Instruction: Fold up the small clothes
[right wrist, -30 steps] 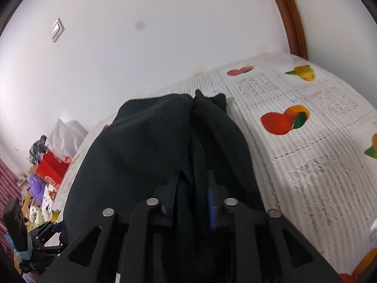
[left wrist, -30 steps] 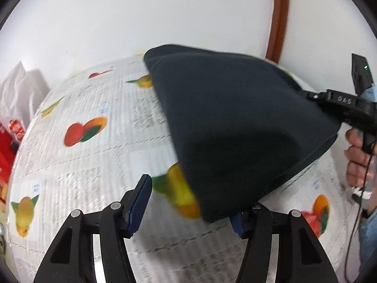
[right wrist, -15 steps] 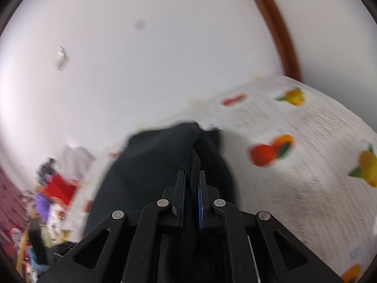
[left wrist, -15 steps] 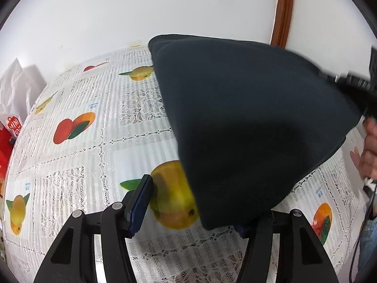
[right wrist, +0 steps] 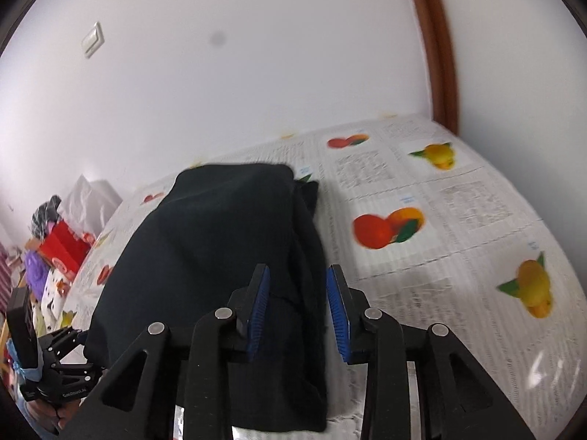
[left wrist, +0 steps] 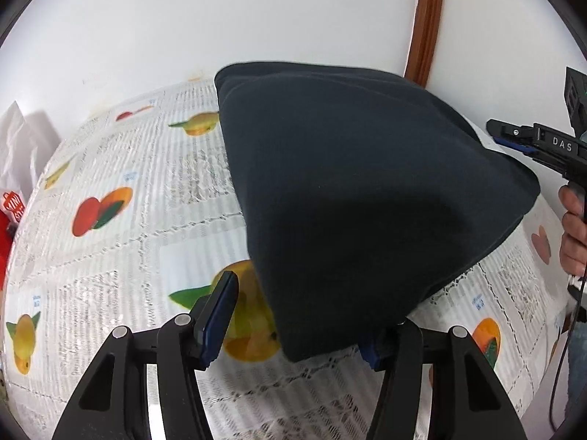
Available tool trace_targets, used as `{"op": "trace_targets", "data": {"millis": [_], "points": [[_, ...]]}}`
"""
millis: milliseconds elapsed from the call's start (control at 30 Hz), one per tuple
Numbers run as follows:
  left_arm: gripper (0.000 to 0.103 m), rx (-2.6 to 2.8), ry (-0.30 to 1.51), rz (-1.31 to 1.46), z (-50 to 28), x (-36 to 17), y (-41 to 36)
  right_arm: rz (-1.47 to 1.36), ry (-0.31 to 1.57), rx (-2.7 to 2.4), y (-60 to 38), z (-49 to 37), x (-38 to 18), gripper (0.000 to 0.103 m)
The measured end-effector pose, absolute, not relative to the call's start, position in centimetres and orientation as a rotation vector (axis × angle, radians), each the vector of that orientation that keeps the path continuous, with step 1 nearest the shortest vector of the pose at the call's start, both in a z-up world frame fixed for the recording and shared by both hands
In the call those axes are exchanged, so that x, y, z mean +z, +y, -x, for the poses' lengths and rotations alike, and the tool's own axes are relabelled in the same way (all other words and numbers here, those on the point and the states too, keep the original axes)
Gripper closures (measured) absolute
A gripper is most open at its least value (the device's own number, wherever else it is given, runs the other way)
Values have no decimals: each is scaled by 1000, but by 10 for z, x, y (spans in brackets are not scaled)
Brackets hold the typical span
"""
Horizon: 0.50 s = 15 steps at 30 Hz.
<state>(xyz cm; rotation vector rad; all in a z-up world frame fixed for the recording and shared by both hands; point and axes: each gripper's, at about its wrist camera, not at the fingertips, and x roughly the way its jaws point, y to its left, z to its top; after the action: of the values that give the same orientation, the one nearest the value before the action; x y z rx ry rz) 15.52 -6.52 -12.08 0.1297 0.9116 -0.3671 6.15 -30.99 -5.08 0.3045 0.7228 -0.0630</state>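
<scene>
A dark, folded garment (left wrist: 348,190) lies on the fruit-print tablecloth (left wrist: 128,256). My left gripper (left wrist: 297,315) stands open at its near corner, jaws closing slightly. The corner drapes over the right finger, and the left pad (left wrist: 216,315) is clear of the cloth. In the right wrist view the garment (right wrist: 220,242) stretches away from my right gripper (right wrist: 298,271). Its jaws are opening, with the thick folded edge lying loose between the blue pads (right wrist: 337,311). The left wrist view shows the right gripper (left wrist: 513,139) beside the garment's right end. The left gripper (right wrist: 62,341) sits at the cloth's far left corner.
A white wall and a brown wooden frame (left wrist: 425,18) stand behind the table. White bags and a red box (right wrist: 58,253) are piled past its far end. A hand (left wrist: 574,234) holds the right gripper's handle. Bare tablecloth (right wrist: 458,220) lies to the garment's right.
My right gripper was pinched shut on the garment's fold half a second ago; its jaws have now come apart and the cloth has settled onto the table. The left gripper stays open at the corner.
</scene>
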Motion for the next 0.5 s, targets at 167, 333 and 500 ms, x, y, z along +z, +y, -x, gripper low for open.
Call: {"op": "trace_targets", "data": {"millis": [167, 333, 500], "points": [[44, -371, 923, -112, -159, -125, -61, -292, 792, -68, -303, -90, -75, 96], [44, -364, 922, -125, -161, -126, -60, -405, 663, -5, -327, -76, -59, 98], [44, -368, 922, -126, -157, -123, -59, -357, 751, -34, -322, -82, -71, 97]]}}
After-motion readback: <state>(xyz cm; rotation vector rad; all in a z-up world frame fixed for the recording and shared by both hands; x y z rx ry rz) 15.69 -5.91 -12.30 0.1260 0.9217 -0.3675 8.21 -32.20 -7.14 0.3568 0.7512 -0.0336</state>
